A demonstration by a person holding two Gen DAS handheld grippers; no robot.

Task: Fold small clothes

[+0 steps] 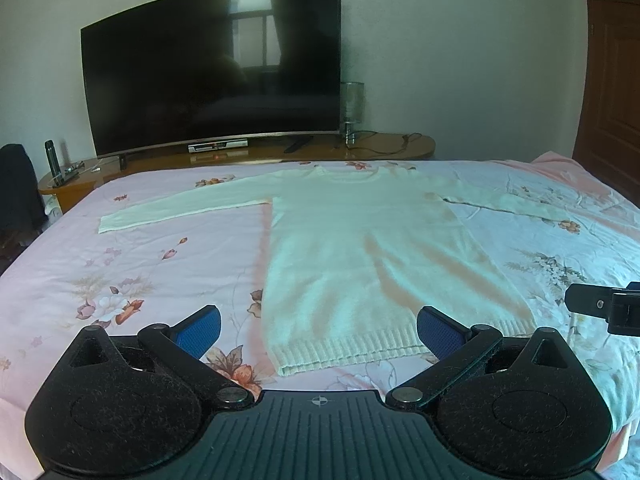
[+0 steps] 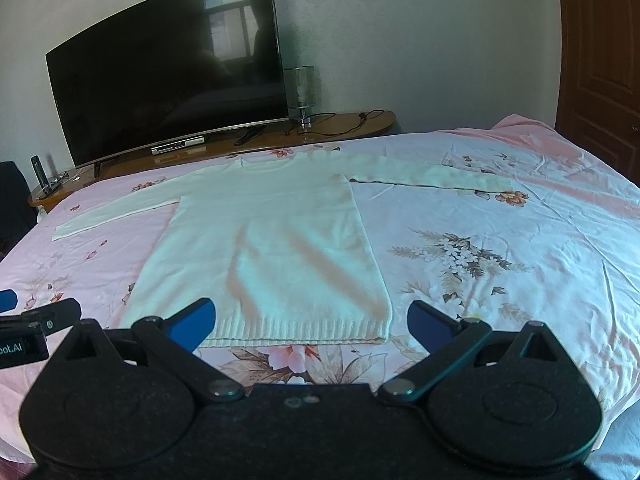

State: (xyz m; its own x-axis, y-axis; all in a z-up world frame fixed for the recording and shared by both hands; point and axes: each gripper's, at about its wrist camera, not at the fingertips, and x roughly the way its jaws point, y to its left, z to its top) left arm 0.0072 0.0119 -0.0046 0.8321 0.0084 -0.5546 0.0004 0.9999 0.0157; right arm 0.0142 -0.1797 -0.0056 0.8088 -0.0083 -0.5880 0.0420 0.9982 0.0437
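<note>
Both wrist views face the sweater [image 1: 360,248] from seemingly near its hem.

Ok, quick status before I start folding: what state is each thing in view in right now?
Sweater: flat on the bed, unfolded, both sleeves spread out sideways, hem nearest the grippers.
Left gripper: open, empty, above the hem.
Right gripper: open, empty, above the hem.
Bedsheet: spread, lightly wrinkled.
TV: screen dark.
Lamp: not lit.

Left hand-held gripper [image 2: 24,320] label reads "oot.AI".
</note>
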